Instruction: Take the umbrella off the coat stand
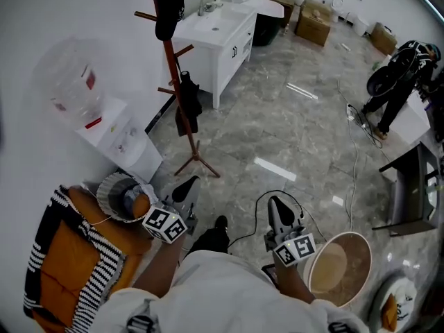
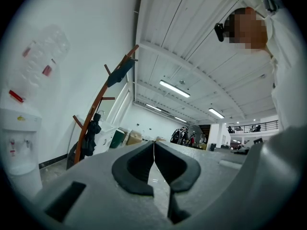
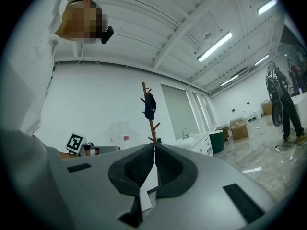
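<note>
A reddish-brown coat stand (image 1: 175, 68) rises from the grey floor beside the white wall. A folded black umbrella (image 1: 189, 106) hangs from a lower peg, and a dark cap (image 1: 168, 5) hangs near the top. My left gripper (image 1: 190, 182) is shut and empty, a step short of the stand's feet. My right gripper (image 1: 275, 202) is shut and empty too, farther right. In the left gripper view the stand (image 2: 103, 107) leans at the left with the umbrella (image 2: 90, 135) on it, beyond the left gripper (image 2: 154, 147). In the right gripper view the stand (image 3: 152, 116) rises straight above the right gripper (image 3: 154, 150).
A water dispenser (image 1: 114, 134) stands left of the stand, a white sink cabinet (image 1: 222, 37) behind it. An orange chair with striped cloth (image 1: 69, 255) is at my left, a round wooden tub (image 1: 340, 269) at my right. A person (image 1: 402, 75) bends over far right. A cable (image 1: 357, 158) crosses the floor.
</note>
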### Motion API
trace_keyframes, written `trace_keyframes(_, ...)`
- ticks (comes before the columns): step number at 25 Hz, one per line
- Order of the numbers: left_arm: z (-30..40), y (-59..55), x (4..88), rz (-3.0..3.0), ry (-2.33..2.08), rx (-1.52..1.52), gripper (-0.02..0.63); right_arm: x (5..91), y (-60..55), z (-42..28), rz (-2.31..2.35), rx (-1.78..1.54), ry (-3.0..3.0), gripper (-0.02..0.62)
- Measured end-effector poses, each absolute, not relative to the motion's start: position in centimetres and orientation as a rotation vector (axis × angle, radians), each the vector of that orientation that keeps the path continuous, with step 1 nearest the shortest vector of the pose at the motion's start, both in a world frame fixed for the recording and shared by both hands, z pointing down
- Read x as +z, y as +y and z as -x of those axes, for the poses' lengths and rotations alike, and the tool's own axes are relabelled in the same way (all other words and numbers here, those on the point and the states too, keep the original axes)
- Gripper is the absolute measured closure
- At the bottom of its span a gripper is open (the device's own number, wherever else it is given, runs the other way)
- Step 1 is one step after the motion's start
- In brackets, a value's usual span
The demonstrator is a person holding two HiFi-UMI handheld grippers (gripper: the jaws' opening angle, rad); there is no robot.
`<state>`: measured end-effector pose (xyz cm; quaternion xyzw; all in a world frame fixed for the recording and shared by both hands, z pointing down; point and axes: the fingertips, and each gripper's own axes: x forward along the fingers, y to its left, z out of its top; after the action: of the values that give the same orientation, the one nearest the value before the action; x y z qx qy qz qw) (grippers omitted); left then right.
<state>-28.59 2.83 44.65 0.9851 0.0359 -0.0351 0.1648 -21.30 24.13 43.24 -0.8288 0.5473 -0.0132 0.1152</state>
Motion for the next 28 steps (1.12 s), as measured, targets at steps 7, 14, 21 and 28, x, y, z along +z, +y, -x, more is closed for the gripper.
trace_keyframes(7,21.0,-1.9,44.0,-2.802,0.006,-0.110,0.589,42.3,20.1,12.3,2.416,-0.060,1.688,0.578)
trace_keyframes(14,13.8,-6.7,43.1,-2.807,-0.110,-0.172,0.589,40.8,15.6,3.7,2.383,-0.026,1.820,0.578)
trace_keyframes(21,8.3,-7.5,43.7,-2.792,-0.175,-0.191,0.589,40.5,14.4,-2.8,2.331,-0.002,1.854,0.578)
trace_keyframes(28,1.3,-6.4,44.5,-2.792,-0.323,-0.213,0.589,42.3,15.8,-12.6,2.254,-0.033,1.952,0.578)
